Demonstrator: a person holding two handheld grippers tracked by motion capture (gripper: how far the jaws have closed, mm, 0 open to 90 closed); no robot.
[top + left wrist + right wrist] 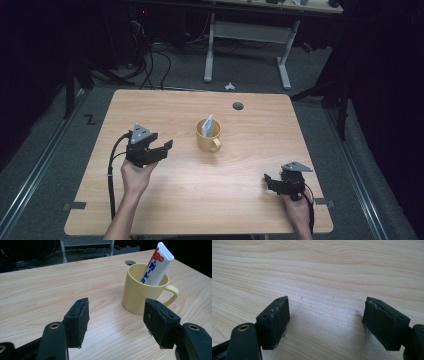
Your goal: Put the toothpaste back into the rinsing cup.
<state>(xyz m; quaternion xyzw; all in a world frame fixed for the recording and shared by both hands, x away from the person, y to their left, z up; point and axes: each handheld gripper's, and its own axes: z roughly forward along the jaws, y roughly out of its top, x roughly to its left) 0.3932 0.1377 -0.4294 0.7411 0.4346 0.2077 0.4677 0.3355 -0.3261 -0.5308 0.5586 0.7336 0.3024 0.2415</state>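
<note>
A yellow mug (pixel 208 137) stands near the middle of the wooden table (pixel 165 107), handle toward the person. A white toothpaste tube (pixel 208 125) with red and blue print leans inside it. In the left gripper view the mug (pixel 140 288) and the tube (pixel 157 263) sit just ahead, to the right. My left gripper (pixel 166 148) hovers left of the mug, open, nothing between its jaws (pixel 116 322). My right gripper (pixel 268 181) rests low near the table's front right, open over bare wood (pixel 325 322).
A round dark cable hole (pixel 238 106) lies behind the mug at the table's far side. Beyond the table stand a white desk frame (pixel 247 37) and loose cables (pixel 150 65) on the dark floor.
</note>
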